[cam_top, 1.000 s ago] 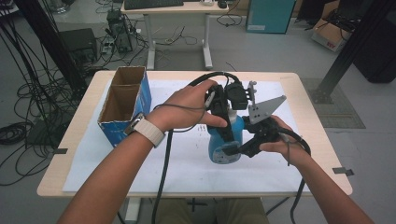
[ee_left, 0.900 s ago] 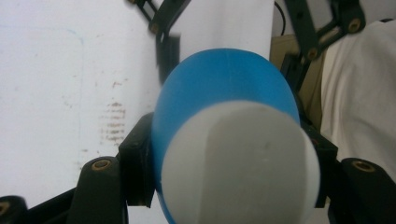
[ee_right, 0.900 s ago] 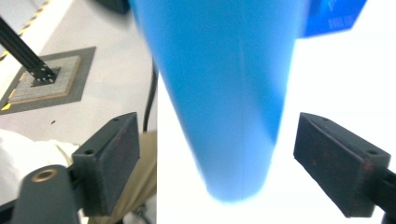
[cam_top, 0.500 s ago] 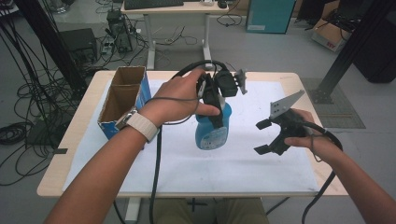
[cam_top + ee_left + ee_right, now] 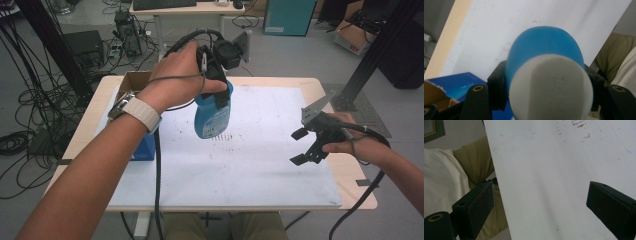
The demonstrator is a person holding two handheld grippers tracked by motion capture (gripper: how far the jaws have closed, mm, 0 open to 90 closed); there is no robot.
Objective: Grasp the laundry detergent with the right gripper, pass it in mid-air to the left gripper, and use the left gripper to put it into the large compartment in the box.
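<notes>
My left hand-held gripper [image 5: 216, 80] clamps a blue bottle [image 5: 212, 116], white-capped, label unreadable; right hand-held gripper [image 5: 306, 146] gapes empty.

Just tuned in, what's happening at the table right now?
The left gripper is clamped on a blue bottle with a white cap and holds it in the air above the white sheet on the table. The right gripper hangs open and empty over the sheet's right side. An open cardboard box with blue sides stands at the table's left edge, partly behind the left forearm.
</notes>
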